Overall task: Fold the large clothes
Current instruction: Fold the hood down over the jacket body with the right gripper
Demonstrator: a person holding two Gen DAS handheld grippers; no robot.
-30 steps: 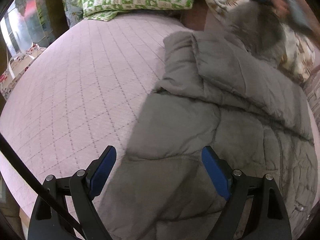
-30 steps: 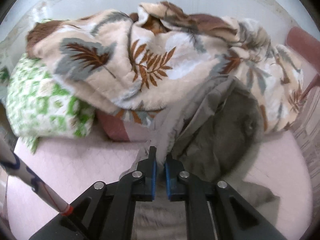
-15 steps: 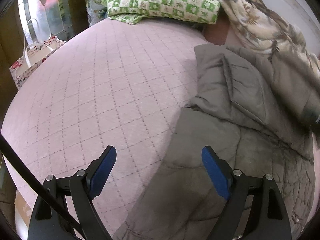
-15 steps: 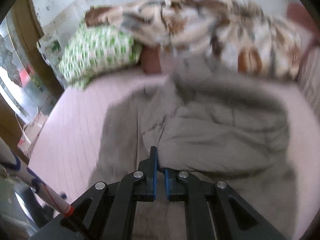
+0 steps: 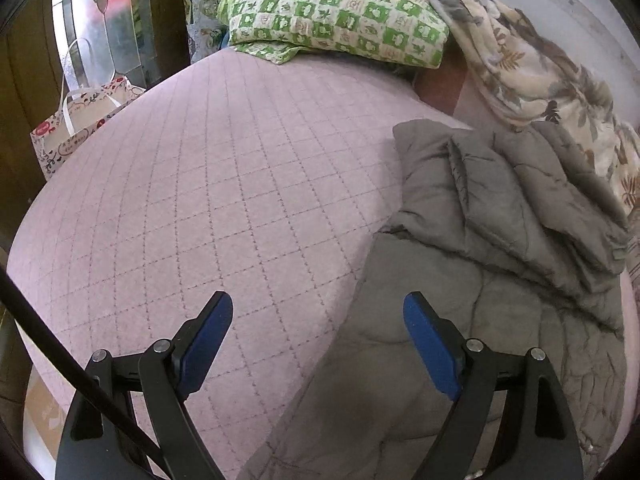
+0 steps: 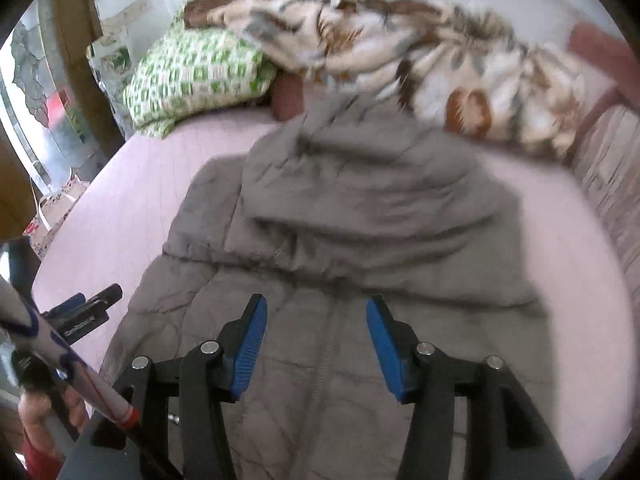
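A grey quilted coat (image 6: 360,248) lies on the right half of a pink diamond-stitched bed (image 5: 208,200), its upper part folded down over the body, its left edge bordering a broad open stretch of mattress. Both the left hand-held gripper (image 5: 318,334) and right hand-held gripper (image 6: 316,338) hover spread apart, empty. A green checked pillow (image 5: 340,12) and leaf-print fleece blanket (image 6: 400,56) crowd the headboard end.

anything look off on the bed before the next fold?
Nothing is damaged or spilled. The grey padded coat lies rumpled, its upper part folded down unevenly, and its top edge reaches the heaped leaf-print blanket. Both the left tool and the right tool are open and hold nothing.
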